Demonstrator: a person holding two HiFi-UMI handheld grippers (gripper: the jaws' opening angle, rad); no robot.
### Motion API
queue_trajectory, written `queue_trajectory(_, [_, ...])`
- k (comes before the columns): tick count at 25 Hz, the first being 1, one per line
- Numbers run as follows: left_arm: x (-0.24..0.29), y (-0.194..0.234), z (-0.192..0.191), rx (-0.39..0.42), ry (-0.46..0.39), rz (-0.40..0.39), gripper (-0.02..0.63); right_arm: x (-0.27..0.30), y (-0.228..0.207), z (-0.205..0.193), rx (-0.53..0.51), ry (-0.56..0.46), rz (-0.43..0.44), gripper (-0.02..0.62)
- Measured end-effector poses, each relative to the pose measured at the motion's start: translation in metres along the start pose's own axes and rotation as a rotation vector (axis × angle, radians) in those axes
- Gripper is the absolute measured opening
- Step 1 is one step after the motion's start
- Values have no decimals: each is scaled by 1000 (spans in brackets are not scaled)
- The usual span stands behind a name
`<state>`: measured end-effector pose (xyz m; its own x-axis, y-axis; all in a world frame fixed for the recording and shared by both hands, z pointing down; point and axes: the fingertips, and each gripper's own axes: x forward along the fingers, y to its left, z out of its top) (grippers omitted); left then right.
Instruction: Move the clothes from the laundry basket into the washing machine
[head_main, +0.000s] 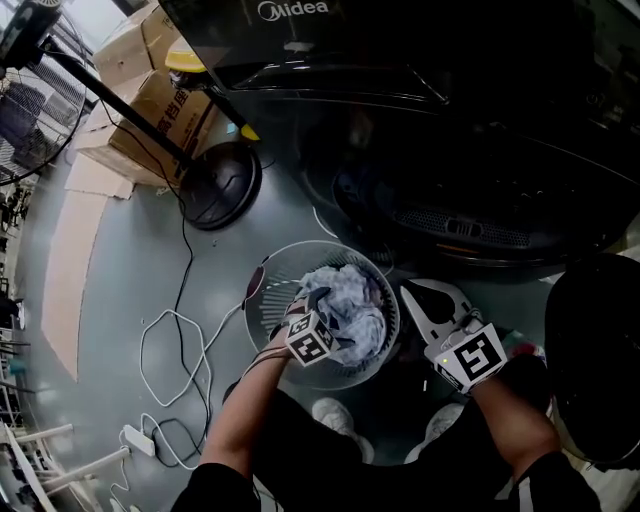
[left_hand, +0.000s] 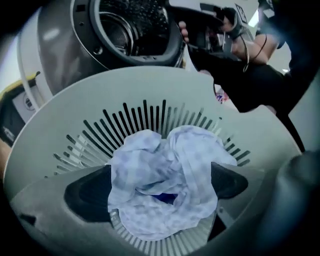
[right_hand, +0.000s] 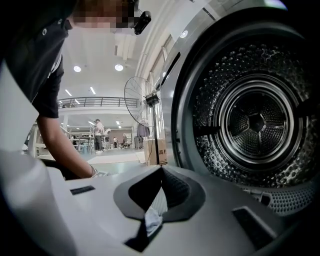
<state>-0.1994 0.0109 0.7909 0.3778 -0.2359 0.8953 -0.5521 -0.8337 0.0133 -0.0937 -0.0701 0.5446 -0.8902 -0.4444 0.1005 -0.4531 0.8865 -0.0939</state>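
Down in the round laundry basket (head_main: 300, 255) lies a crumpled bundle of pale checked clothes (head_main: 345, 305), filling most of its ribbed bottom. Right above the heap hangs the left gripper (left_hand: 160, 186), pointing steeply down, its jaws spread wide on either side of the cloth and not pinching it. Just outside the rim, at 3 o'clock from the basket, the right gripper (head_main: 410, 292) has its jaws closed tip to tip on nothing; it points roughly level at the drum. From the basket, the dark washing machine (head_main: 450, 120) stands at about 1 o'clock, door open. A fan's round base (head_main: 220, 185) sits at 10 o'clock, cardboard boxes (head_main: 160, 105) beyond it, and a white cable (head_main: 175, 370) loops at 8 o'clock.
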Motion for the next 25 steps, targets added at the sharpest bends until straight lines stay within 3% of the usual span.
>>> queue_trajectory(4, [39, 2, -27, 100, 155, -34, 566, -2, 6, -4, -7, 16, 5, 8])
queue_trajectory(6, [55, -1, -36, 112, 200, -69, 566, -2, 8, -6, -11, 24, 8, 8])
queue_trajectory(11, [73, -1, -52, 102, 248, -99, 564, -5, 10, -11, -24, 35, 7, 8])
queue_trajectory(18, [86, 2, -66, 119, 284, -66, 558, -6, 6, -13, -31, 46, -1, 8])
queue_trajectory(19, [85, 3, -65, 130, 282, -57, 529, -7, 6, -14, -31, 47, -3, 8])
queue_trajectory(20, [83, 4, -64, 145, 283, -43, 449, -7, 5, -16, -34, 49, -5, 8])
queue_trajectory(23, [68, 4, -68, 182, 310, -30, 125, -6, 5, -16, -39, 54, -6, 8])
queue_trajectory(25, [48, 3, -69, 175, 315, -54, 69, -5, 3, -13, -42, 49, -6, 8])
